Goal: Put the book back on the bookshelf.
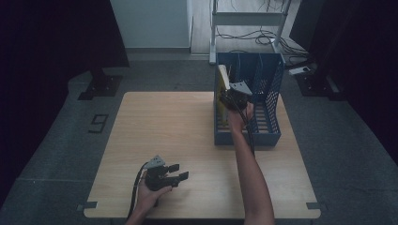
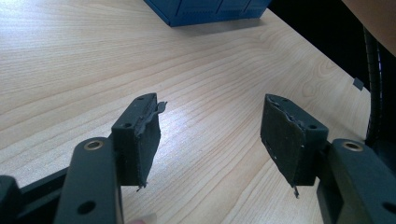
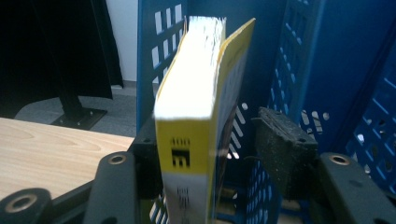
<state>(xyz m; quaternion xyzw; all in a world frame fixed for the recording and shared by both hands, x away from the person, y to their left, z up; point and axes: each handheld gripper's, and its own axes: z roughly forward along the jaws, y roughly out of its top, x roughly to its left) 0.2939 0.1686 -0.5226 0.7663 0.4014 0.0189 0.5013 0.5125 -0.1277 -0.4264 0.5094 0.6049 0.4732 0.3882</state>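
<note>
On the near left part of the wooden table point(image 1: 164, 126), the left gripper point(image 1: 176, 172) rests in the person's left hand point(image 1: 152, 192), its jaws spread wide with nothing between them. The left gripper view looks along those two jaws: their dark pads point(image 2: 148, 140) are worn and frayed at the edges, only bare wood grain lies in the gap, and the corner of the blue rack point(image 2: 205, 9) sits far off at the top.

Counted across the high view: one table, two grippers, two forearms, one blue file rack point(image 1: 270, 101) and one yellow book point(image 1: 223, 79). The rack stands on the far right part of the table, its perforated walls and dividers forming upright slots.

Over the rack's left slot, the right gripper point(image 1: 233, 96) is held by the right hand point(image 1: 240, 117), the forearm reaching up from the bottom edge. The book stands upright at the rack's left wall. The right gripper view adds what the high view hides: the yellow book point(image 3: 196, 116) sits against the left jaw, page edges facing the camera, while the right pad point(image 3: 282, 149) stands clear of the cover, so the jaws are apart and not clamping it. Blue perforated walls point(image 3: 163, 42) close in behind and beside the book.

Beyond the table, cables point(image 1: 263, 35) trail on the floor under a white frame point(image 1: 248, 18).
</note>
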